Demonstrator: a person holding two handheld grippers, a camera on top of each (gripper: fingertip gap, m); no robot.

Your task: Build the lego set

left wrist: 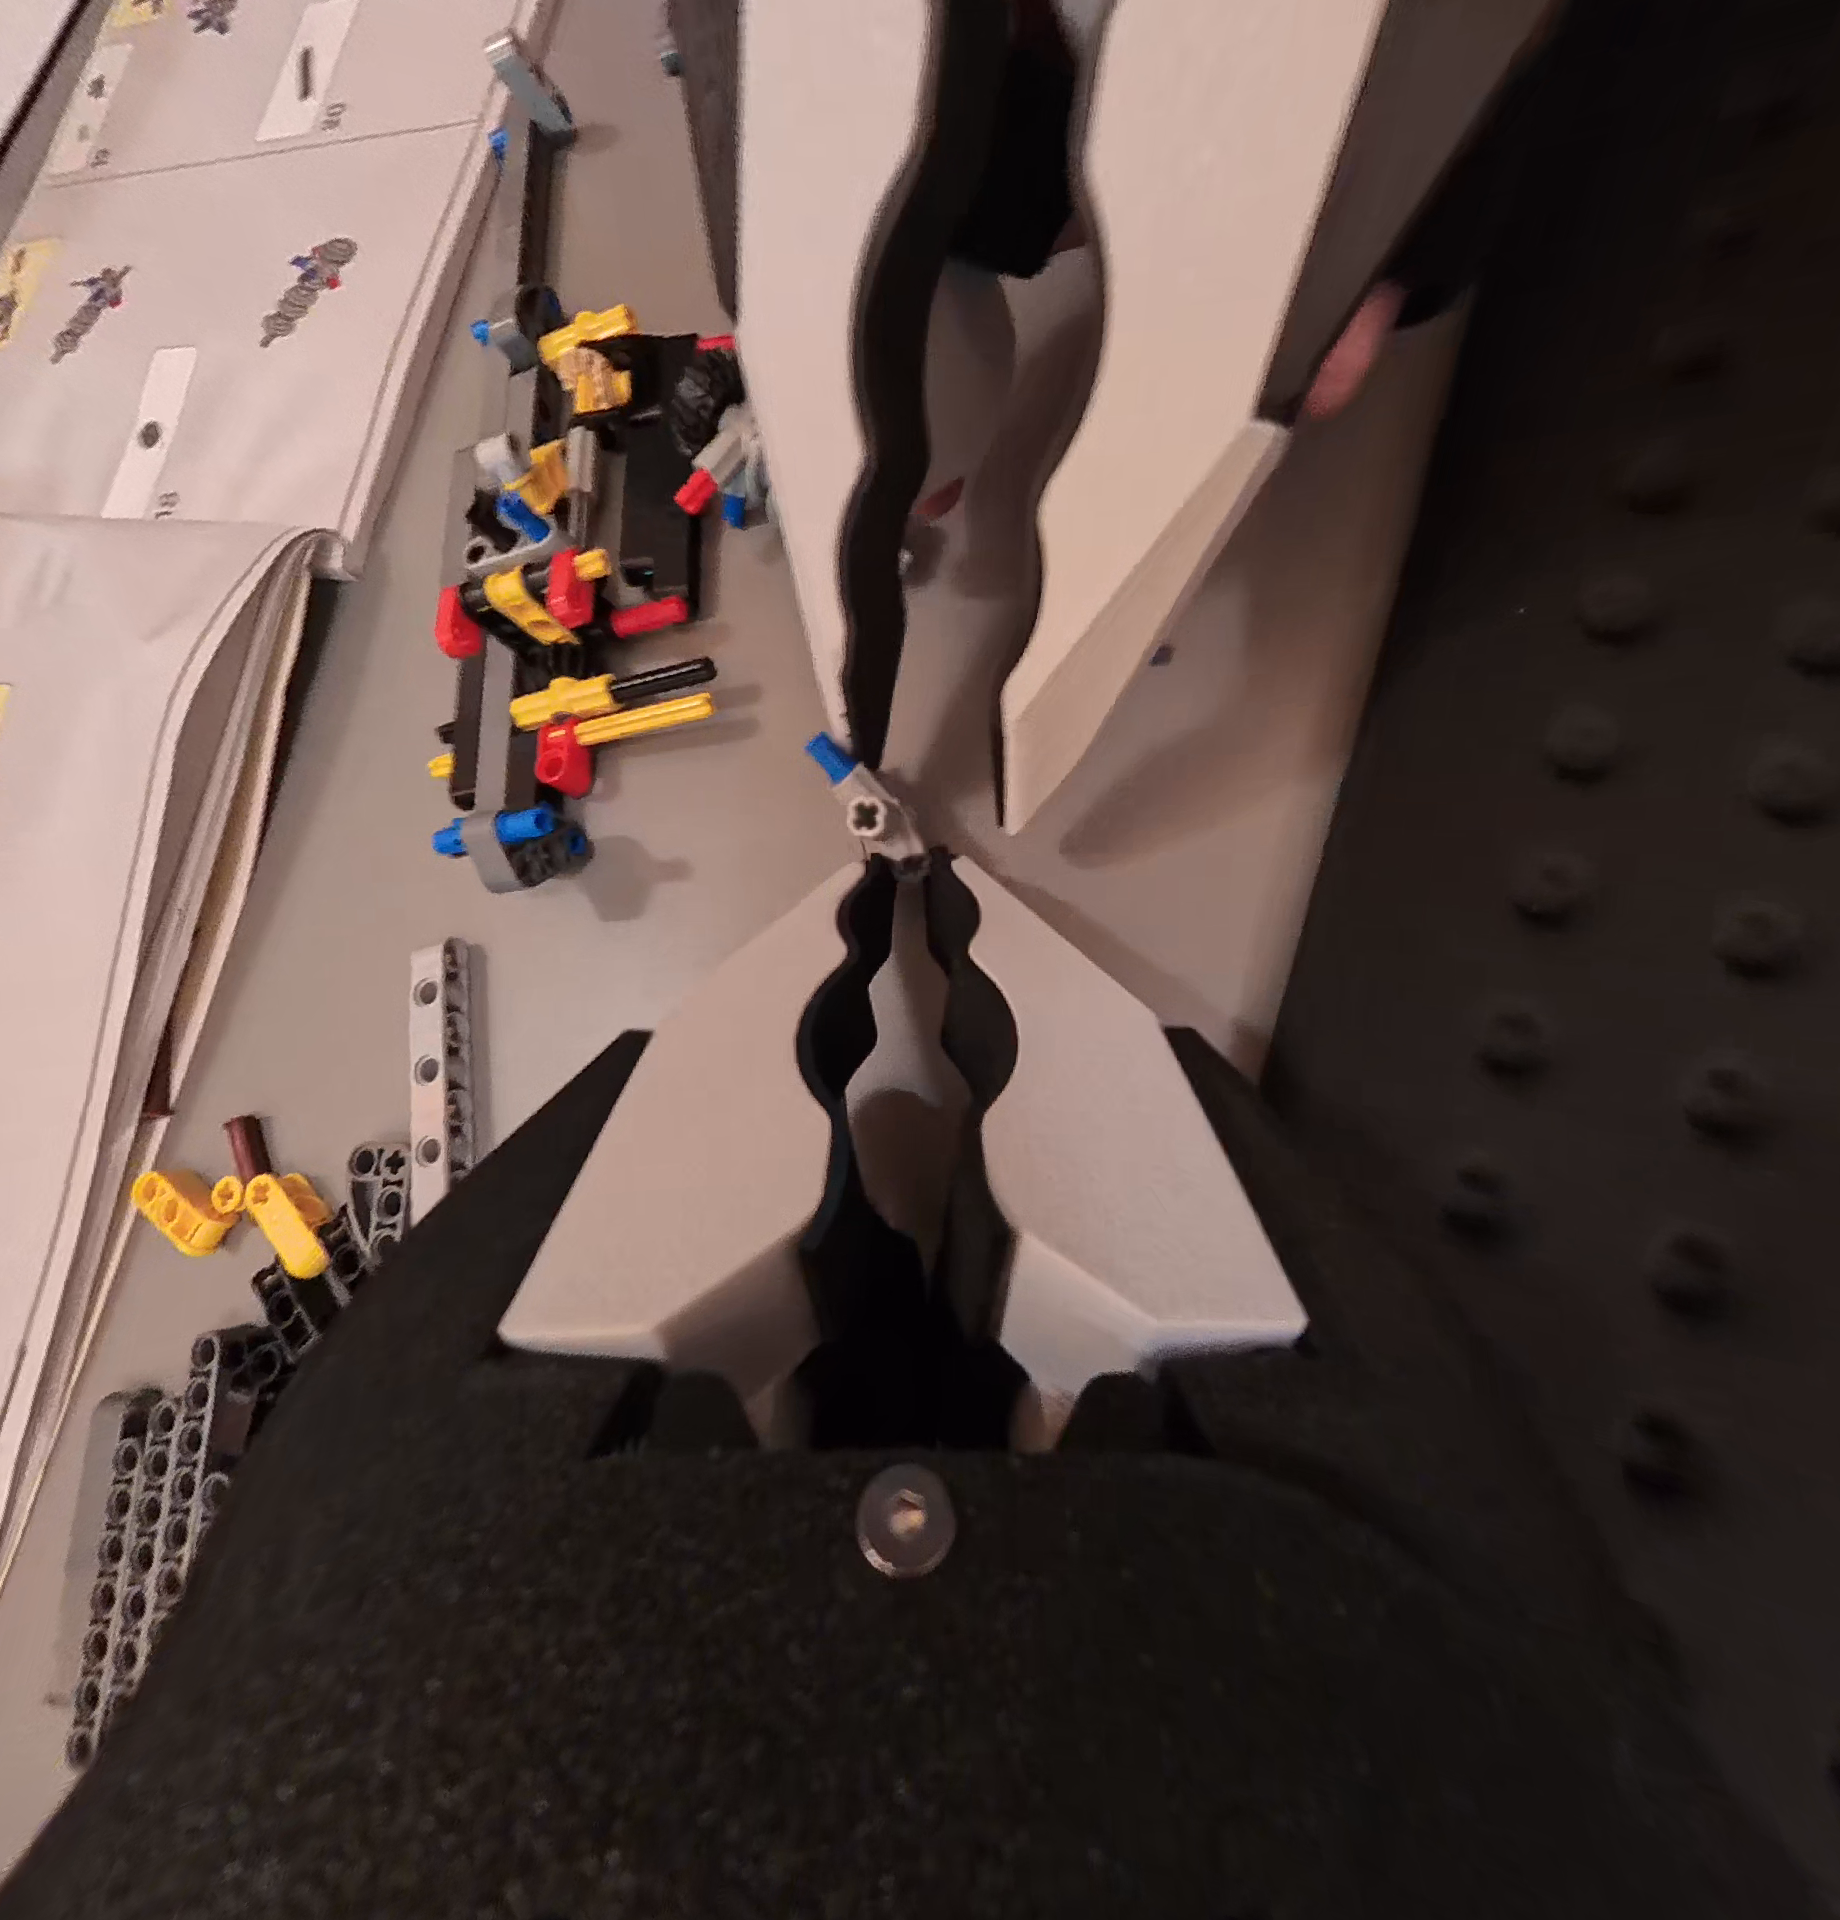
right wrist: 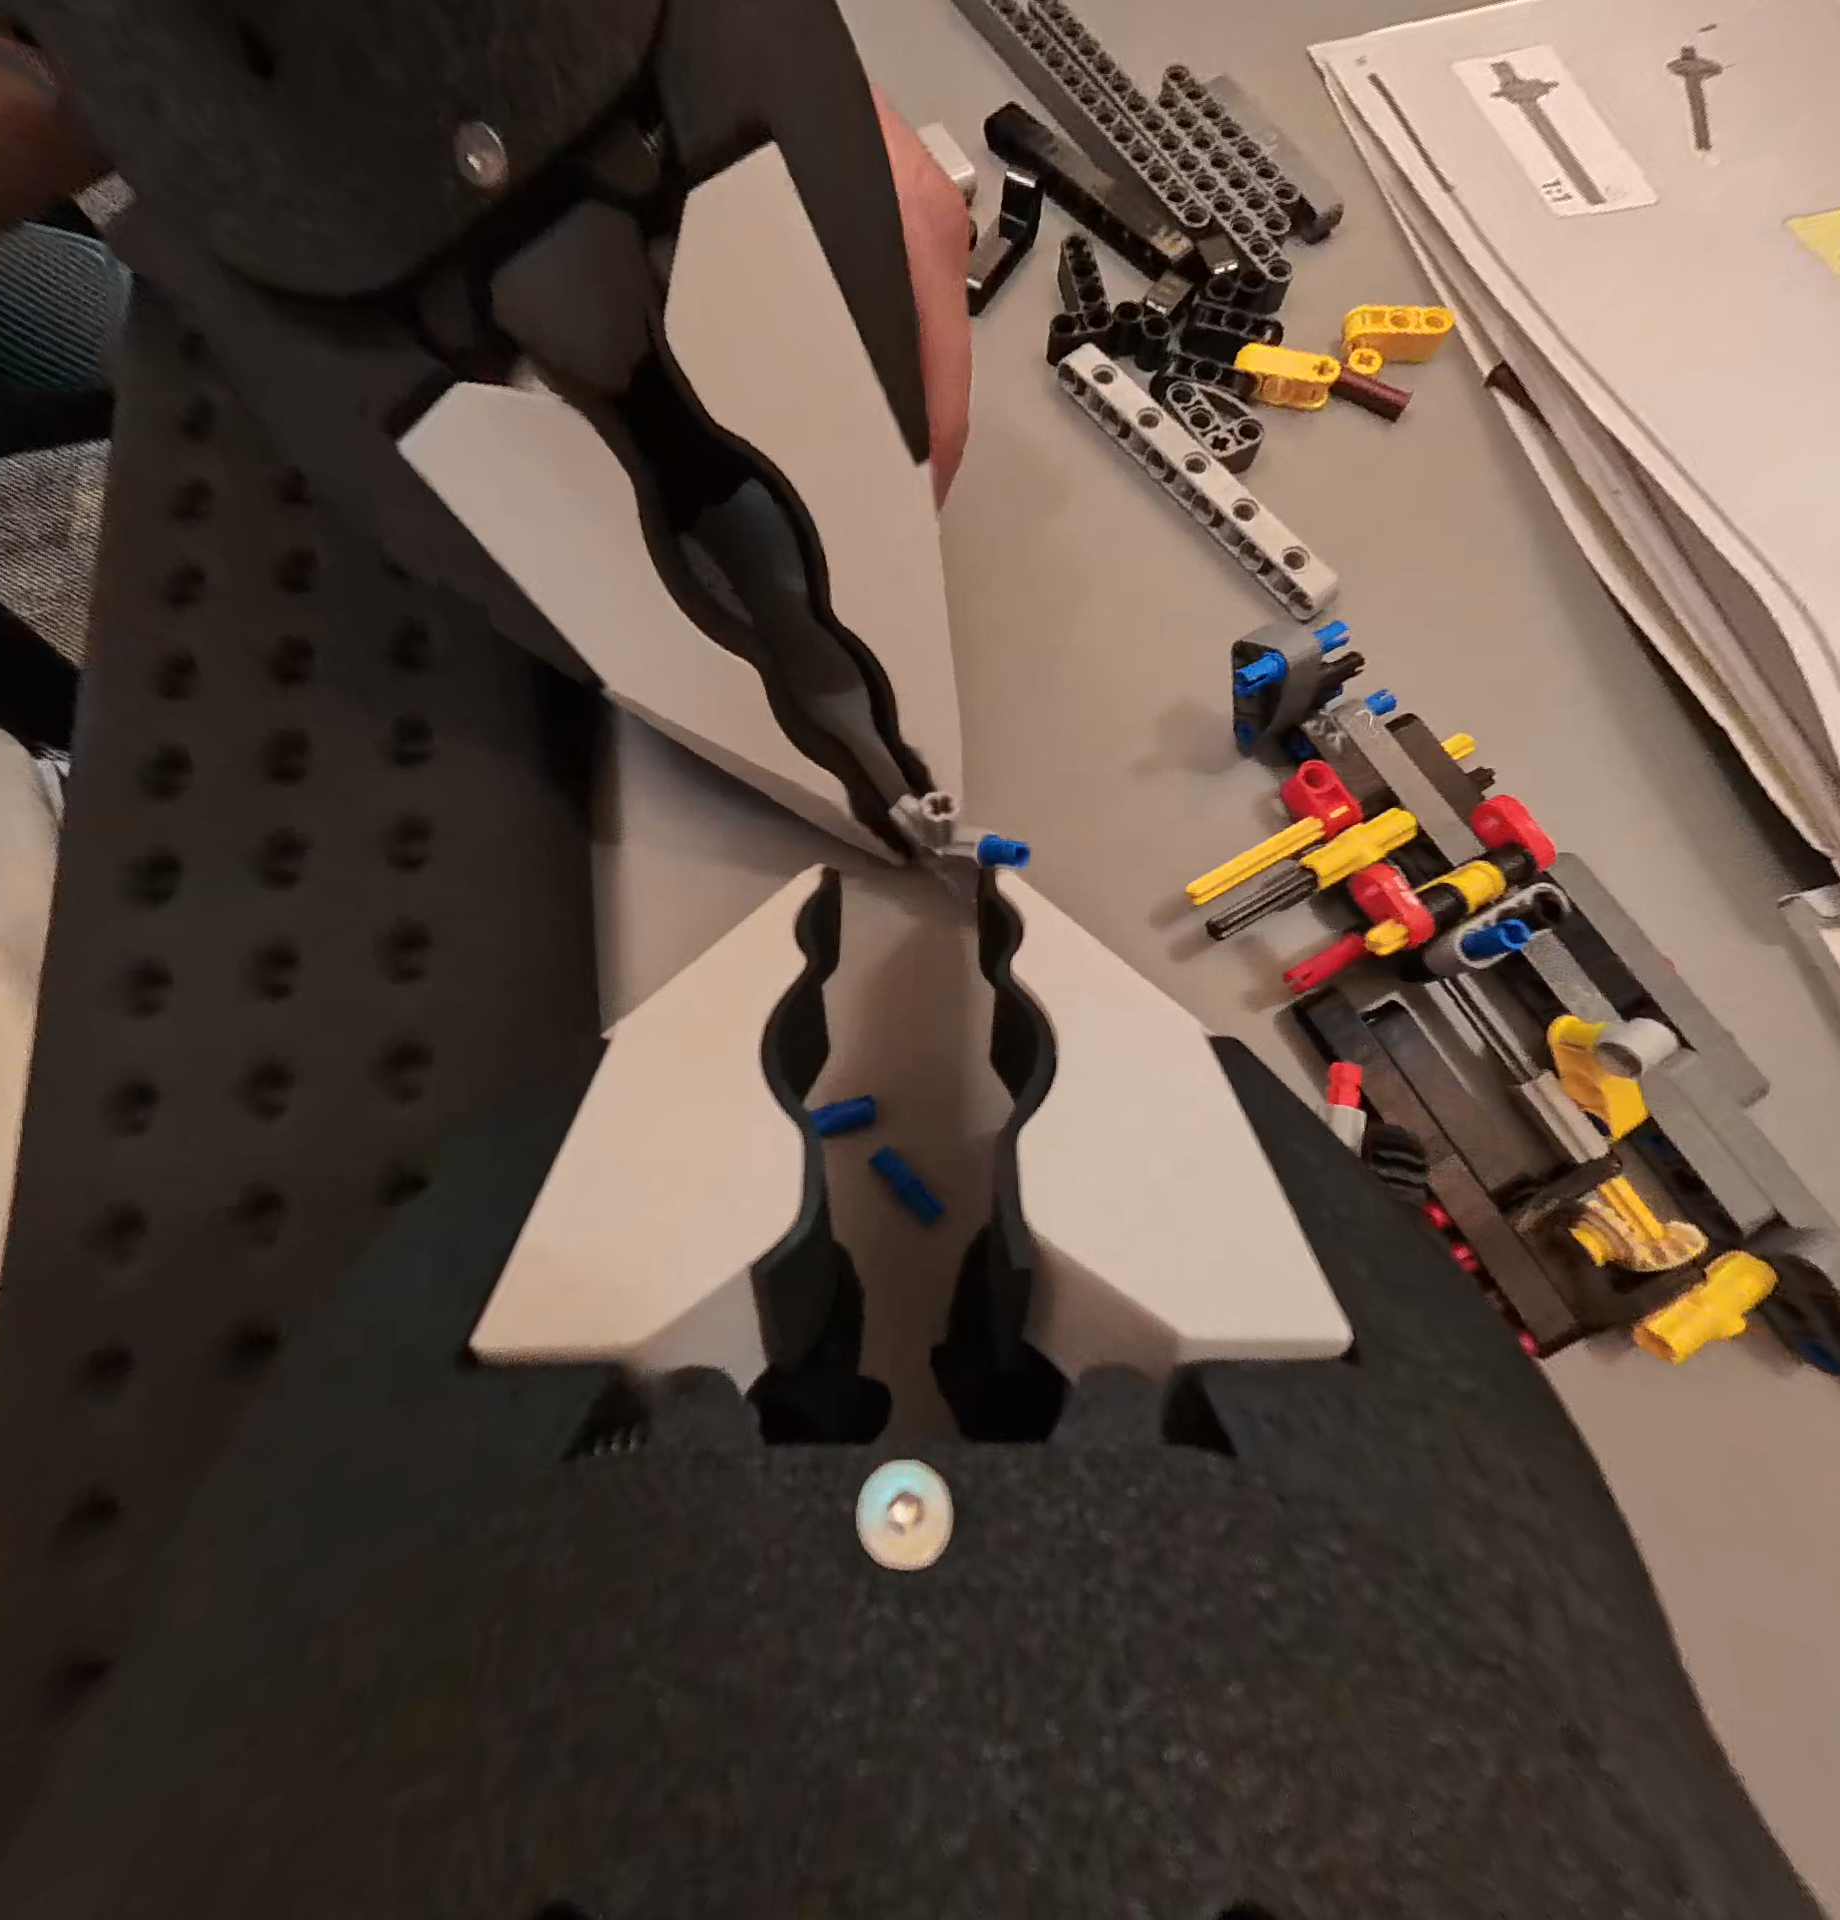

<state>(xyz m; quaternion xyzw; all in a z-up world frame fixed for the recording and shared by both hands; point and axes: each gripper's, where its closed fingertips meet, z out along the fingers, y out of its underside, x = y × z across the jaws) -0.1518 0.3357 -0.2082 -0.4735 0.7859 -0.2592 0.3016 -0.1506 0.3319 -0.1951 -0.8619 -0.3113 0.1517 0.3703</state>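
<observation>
Lego connector (left wrist: 880,821), small, grey, with a blue pin (left wrist: 831,756), sits pinched between the tips of the nearly closed left gripper (left wrist: 900,868). Right gripper (right wrist: 900,873), jaws slightly parted, touches it. Bare grey table (right wrist: 1082,644) lies below; the model (right wrist: 1467,997) lies well apart.

Plain grey tabletop (right wrist: 1061,644) under warm, dim indoor light; dark chair mesh (right wrist: 33,301) just beyond its edge.
</observation>
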